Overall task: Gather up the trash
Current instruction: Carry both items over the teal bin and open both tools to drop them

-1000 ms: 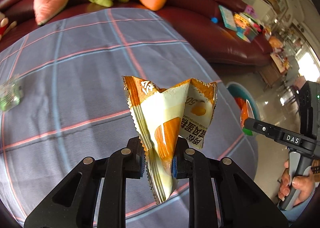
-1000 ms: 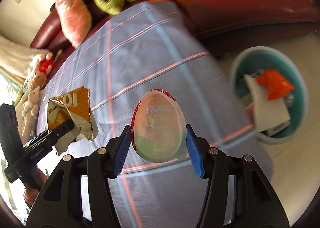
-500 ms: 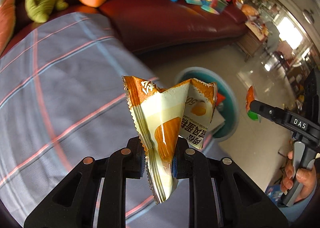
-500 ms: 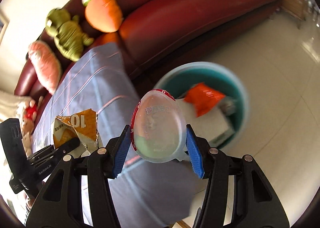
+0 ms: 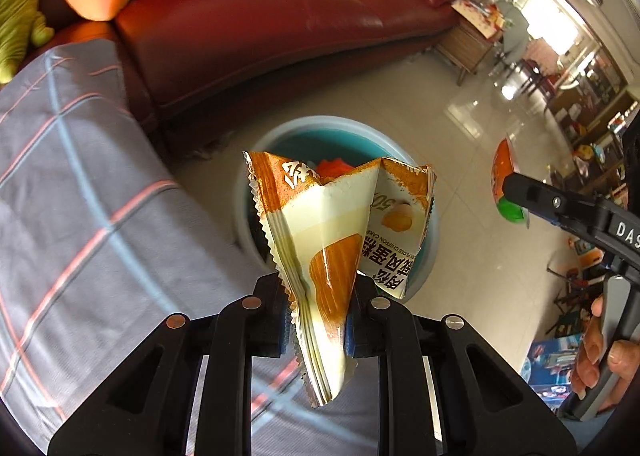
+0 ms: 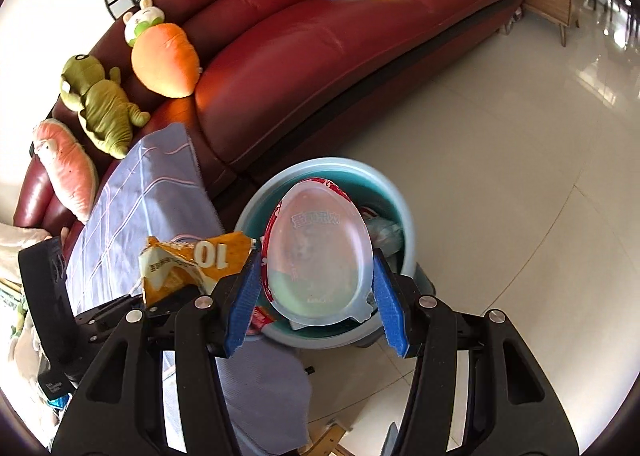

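My left gripper (image 5: 316, 316) is shut on a crumpled orange and cream snack wrapper (image 5: 336, 232), which stands up between its pads. Behind the wrapper sits a teal trash bin (image 5: 320, 128) on the floor, with orange and white rubbish inside. My right gripper (image 6: 316, 292) is shut on an egg-shaped clear plastic shell (image 6: 320, 252) with a red rim, held just over the same bin (image 6: 396, 200). The right wrist view shows the wrapper (image 6: 192, 264) at lower left, beside the bin's rim. The left wrist view catches the shell (image 5: 506, 188) at right, edge on.
A table under a grey plaid cloth (image 5: 72, 196) ends just left of the bin. A dark red sofa (image 6: 320, 48) runs behind, with plush toys (image 6: 164, 56) and books on it. Glossy tiled floor (image 6: 500, 176) lies to the right. A person's hand (image 5: 600, 356) grips the right handle.
Both grippers have swung right, off the table and towards the bin. The bin now lies straight behind both held items. Neither grip has altered.
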Demonstrator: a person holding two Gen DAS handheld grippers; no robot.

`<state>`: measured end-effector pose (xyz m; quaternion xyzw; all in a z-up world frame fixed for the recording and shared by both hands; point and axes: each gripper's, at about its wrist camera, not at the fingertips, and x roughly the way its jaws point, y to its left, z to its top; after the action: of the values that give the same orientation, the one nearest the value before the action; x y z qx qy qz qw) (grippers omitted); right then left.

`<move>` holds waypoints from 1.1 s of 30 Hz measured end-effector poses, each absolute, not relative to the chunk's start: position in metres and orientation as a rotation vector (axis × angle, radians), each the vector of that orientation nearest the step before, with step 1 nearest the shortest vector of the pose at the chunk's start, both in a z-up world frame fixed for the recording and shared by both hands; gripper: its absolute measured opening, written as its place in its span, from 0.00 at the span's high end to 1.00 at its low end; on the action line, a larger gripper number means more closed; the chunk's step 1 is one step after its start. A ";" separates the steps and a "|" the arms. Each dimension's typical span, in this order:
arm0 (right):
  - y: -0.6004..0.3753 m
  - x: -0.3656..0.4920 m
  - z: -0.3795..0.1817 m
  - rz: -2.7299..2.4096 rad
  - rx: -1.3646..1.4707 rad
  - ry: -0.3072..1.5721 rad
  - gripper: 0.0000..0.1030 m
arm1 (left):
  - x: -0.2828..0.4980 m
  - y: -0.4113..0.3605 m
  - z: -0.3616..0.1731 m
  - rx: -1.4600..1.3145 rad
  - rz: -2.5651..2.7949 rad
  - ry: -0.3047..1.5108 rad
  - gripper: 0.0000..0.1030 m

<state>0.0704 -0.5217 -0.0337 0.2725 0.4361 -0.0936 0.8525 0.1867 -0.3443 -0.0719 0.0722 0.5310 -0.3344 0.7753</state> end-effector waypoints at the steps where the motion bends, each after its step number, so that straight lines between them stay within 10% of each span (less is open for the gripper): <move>1: -0.523 0.070 -0.034 -0.201 0.575 0.918 0.50 | 0.187 -0.348 -0.074 0.162 -0.730 1.153 0.80; 4: -0.531 0.070 -0.034 -0.217 0.575 0.920 0.50 | 0.191 -0.360 -0.081 0.168 -0.752 1.169 0.78; 11: -0.540 0.074 -0.035 -0.236 0.574 0.921 0.50 | 0.193 -0.370 -0.087 0.192 -0.726 1.137 0.17; 33: -0.496 0.113 -0.061 -0.156 0.524 1.017 0.50 | 0.195 -0.305 -0.076 0.120 -0.623 1.126 0.09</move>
<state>0.1134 -0.4960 -0.0611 0.2478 0.4806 -0.0735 0.8380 0.1953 -0.3049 -0.0763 0.0559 0.5247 -0.2902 0.7983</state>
